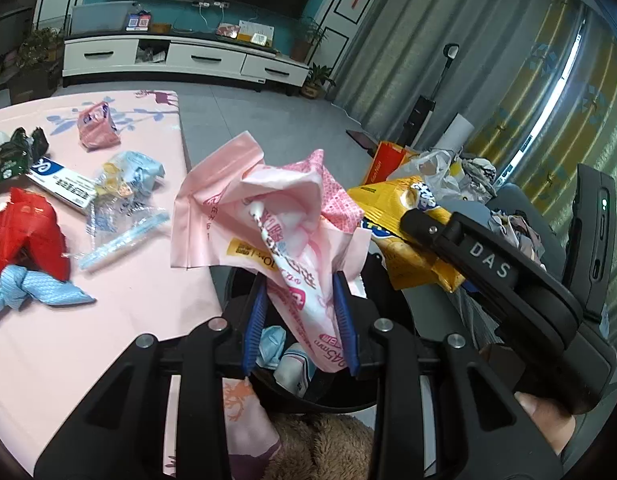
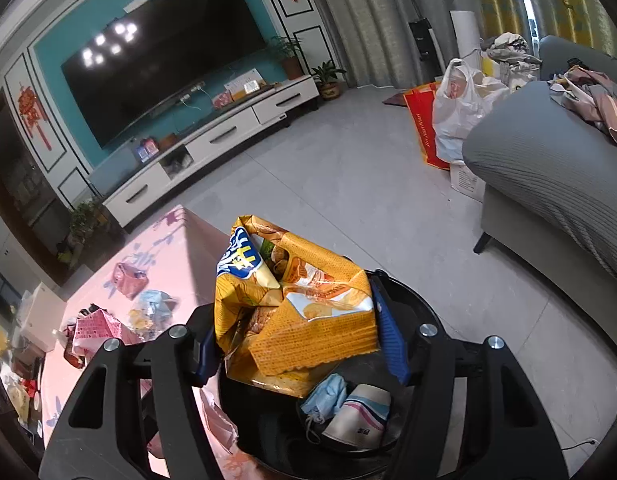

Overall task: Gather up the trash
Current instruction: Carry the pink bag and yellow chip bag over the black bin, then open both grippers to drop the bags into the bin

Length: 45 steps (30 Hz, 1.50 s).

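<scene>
My left gripper (image 1: 301,320) is shut on a crumpled pink wrapper (image 1: 276,208) and holds it above the black trash bin (image 1: 392,304) beside the table. My right gripper (image 2: 296,336) holds a yellow snack bag (image 2: 292,304) between its blue pads over the same bin (image 2: 428,300); it also shows in the left wrist view (image 1: 412,236). In the bin lie a blue mask (image 2: 326,394) and a white cup (image 2: 362,412).
The pink table (image 1: 120,320) carries a red wrapper (image 1: 24,236), a knotted blue cloth (image 1: 32,288), clear plastic packs (image 1: 124,196), a pink packet (image 1: 96,126) and a white-blue box (image 1: 62,182). A grey sofa (image 2: 548,184) and bags (image 2: 456,112) stand to the right.
</scene>
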Tool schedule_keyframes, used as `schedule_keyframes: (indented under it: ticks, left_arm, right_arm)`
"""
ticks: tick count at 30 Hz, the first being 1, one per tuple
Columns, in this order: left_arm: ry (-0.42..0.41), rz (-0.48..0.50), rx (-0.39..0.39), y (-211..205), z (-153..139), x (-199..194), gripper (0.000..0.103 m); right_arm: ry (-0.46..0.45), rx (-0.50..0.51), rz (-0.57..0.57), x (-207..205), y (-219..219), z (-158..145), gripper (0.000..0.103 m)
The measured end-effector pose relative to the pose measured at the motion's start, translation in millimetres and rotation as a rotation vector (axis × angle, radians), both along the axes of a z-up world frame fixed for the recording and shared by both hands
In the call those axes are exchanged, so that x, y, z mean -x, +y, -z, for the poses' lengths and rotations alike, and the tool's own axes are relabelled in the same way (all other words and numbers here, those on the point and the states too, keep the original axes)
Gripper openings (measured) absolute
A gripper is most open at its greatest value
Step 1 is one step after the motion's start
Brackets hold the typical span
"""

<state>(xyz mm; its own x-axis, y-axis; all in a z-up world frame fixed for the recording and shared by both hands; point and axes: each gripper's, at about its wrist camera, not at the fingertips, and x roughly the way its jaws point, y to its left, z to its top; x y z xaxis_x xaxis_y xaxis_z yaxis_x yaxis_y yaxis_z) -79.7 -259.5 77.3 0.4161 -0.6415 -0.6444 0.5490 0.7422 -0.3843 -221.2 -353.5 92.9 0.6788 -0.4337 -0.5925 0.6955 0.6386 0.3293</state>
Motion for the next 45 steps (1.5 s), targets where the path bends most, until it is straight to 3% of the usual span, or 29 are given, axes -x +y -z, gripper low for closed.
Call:
schedule_keyframes:
  ticks: [20,45]
  left_arm:
    - [0.102,0.059,-0.041,-28.3,31.3,-8.2,0.034]
    - [0.164,0.123,-0.078,-53.3,48.4,-9.3,0.034]
  right_arm:
    - [0.103,-0.05,0.008,-15.0,-16.8,25.8,0.064]
    - [0.145,-0.074,0.024,-19.5,-24.8,35.5,0.064]
